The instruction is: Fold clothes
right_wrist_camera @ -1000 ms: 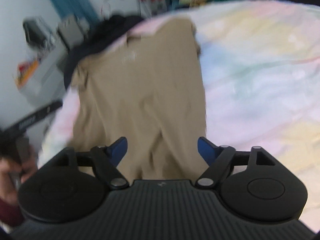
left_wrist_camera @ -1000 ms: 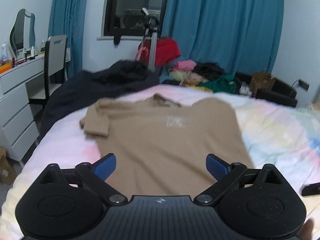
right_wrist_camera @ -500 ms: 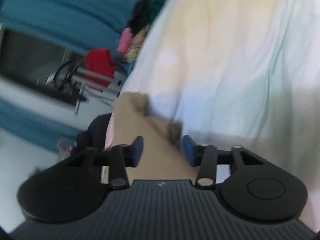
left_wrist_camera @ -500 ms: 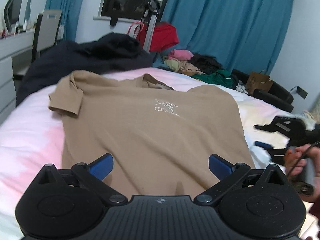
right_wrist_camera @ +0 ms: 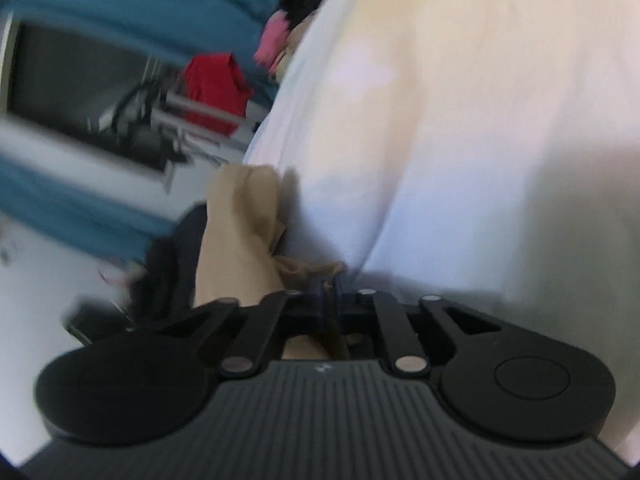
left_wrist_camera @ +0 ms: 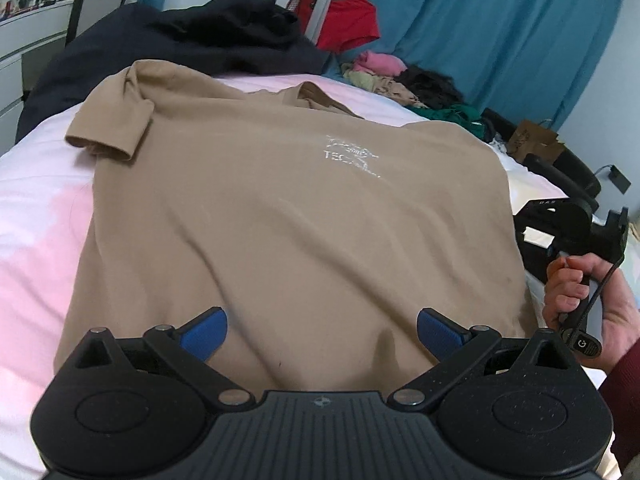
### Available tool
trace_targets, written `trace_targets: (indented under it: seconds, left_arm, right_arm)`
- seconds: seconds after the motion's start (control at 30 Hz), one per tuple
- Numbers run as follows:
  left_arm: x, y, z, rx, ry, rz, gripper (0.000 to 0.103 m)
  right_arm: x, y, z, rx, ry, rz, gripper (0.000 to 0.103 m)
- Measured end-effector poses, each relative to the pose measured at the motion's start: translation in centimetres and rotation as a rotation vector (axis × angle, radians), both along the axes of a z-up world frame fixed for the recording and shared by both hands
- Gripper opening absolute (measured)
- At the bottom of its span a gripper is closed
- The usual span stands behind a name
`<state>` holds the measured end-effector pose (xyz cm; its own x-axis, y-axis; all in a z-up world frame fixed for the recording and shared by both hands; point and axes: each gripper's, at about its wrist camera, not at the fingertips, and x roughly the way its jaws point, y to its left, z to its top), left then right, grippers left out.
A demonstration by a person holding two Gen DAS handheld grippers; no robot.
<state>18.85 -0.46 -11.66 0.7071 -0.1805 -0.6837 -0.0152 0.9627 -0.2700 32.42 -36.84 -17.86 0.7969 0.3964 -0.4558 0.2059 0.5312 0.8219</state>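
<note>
- The shirt [left_wrist_camera: 288, 216] lies spread flat on the bed [left_wrist_camera: 36, 216], front up, with the collar at the far end and the hem nearest the left gripper [left_wrist_camera: 322, 330].
- The left gripper hovers over the hem with its jaws spread wide and nothing between them.
- The right gripper [right_wrist_camera: 329, 298] is clamped on a bunch of the shirt's tan cloth [right_wrist_camera: 240, 232] at its right edge; that view is blurred, so the exact spot on the edge cannot be told.
- The shirt looks light, thin and limp. It will likely sag and crease wherever it is not held, and slide easily over the sheet.
- A pinch through a single layer at an edge or corner probably serves best: the hem corner for the left, matching the right's hold, so the fold stays straight.
- The left sleeve [left_wrist_camera: 112, 128] is already doubled onto itself and may need flattening.
- A dark garment [left_wrist_camera: 180, 44] lies behind the collar, apart from the hem.
</note>
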Motion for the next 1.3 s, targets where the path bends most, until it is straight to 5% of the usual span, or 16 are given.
trace_targets:
  seconds: [0.27,0.63,0.9,1.13,1.2,1.27,1.3]
  left_arm:
    - [-0.9,1.3,0.9,-0.017,-0.067,0.120,0.101]
    - [-1.1,0.9,0.5,-0.016,-0.061,0.080,0.100]
    - [-1.7,1.3,1.0,-0.027,-0.070,0.096,0.100]
    - [-1.8,2.1,1.0,-0.037,-0.063,0.128,0.100]
    - [-1.8,2.3,1.0,-0.050,-0.058,0.129,0.100]
    - [-1.8,2.5,1.0,-0.061,-0.054,0.127,0.100]
    - [-1.9,2.5,1.0,-0.066,-0.051,0.125,0.100]
  right_arm:
    - [-2.3,-3.8,4.6,-0.239,-0.050,-0.158,0.005]
    - [-5.6,-2.7,11.4,-0.542,-0.282,-0.204,0.005]
    - [-7.6,7.4,9.5,-0.619,-0.397,0.210,0.006]
    - [-6.2,10.1,4.7,-0.461,-0.189,0.407,0.012]
    - [-7.0,8.7,5.0,-0.398,-0.198,0.388,0.043]
    - [-8.2,6.7,6.1,-0.282,-0.245,0.317,0.063]
    - [-8.5,5.5,6.6,-0.219,-0.270,0.270,0.064]
